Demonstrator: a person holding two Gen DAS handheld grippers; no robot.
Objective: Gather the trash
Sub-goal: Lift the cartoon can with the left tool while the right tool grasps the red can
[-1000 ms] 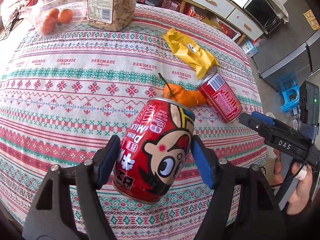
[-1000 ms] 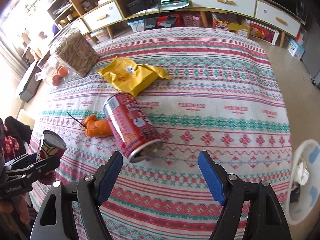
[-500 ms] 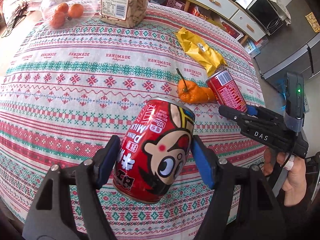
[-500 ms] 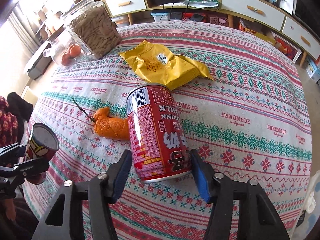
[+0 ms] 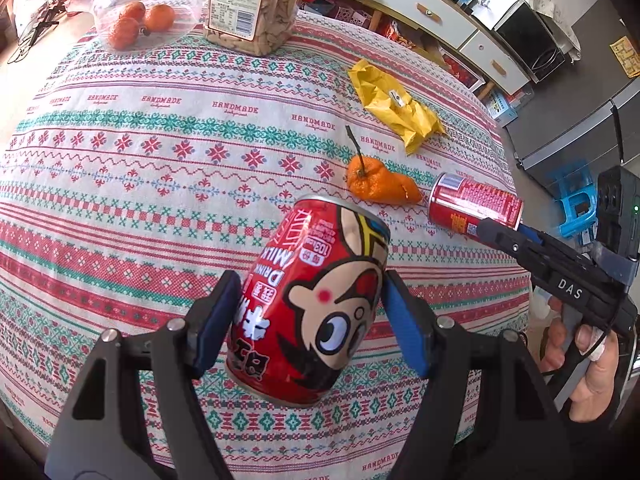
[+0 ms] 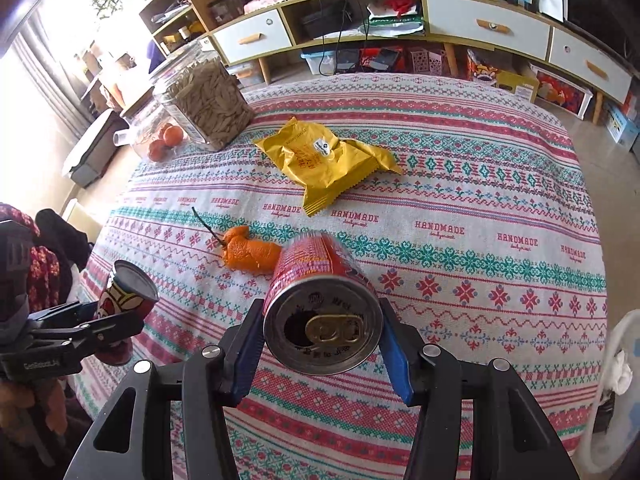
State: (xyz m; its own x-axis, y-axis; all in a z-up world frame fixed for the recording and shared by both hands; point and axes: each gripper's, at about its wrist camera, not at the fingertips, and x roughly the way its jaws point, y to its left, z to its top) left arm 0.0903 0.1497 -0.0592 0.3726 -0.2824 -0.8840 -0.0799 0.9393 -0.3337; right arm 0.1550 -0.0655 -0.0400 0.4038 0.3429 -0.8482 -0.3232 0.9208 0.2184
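Observation:
My left gripper (image 5: 312, 320) is shut on a red cartoon milk can (image 5: 308, 312), held tilted above the patterned tablecloth (image 5: 160, 184). In the right wrist view my right gripper (image 6: 322, 340) is shut on a second red can (image 6: 320, 316). That can is raised off the cloth, its opened top facing the camera, with both blue pads against its sides. Seen from the left wrist, this can (image 5: 472, 204) sticks out of the right gripper's fingers (image 5: 500, 236). An orange peel (image 6: 248, 252) and a yellow snack wrapper (image 6: 328, 160) lie on the cloth behind it.
A clear jar of seeds (image 6: 204, 104) and a clear tub of tangerines (image 5: 144, 20) stand at the table's far left. A white round bin (image 6: 616, 380) sits on the floor to the right. A low cabinet (image 6: 480, 28) runs behind the table.
My right gripper moved in over the lying can, shut on it and lifted it so its top faces the camera. The left gripper stayed put with its can.

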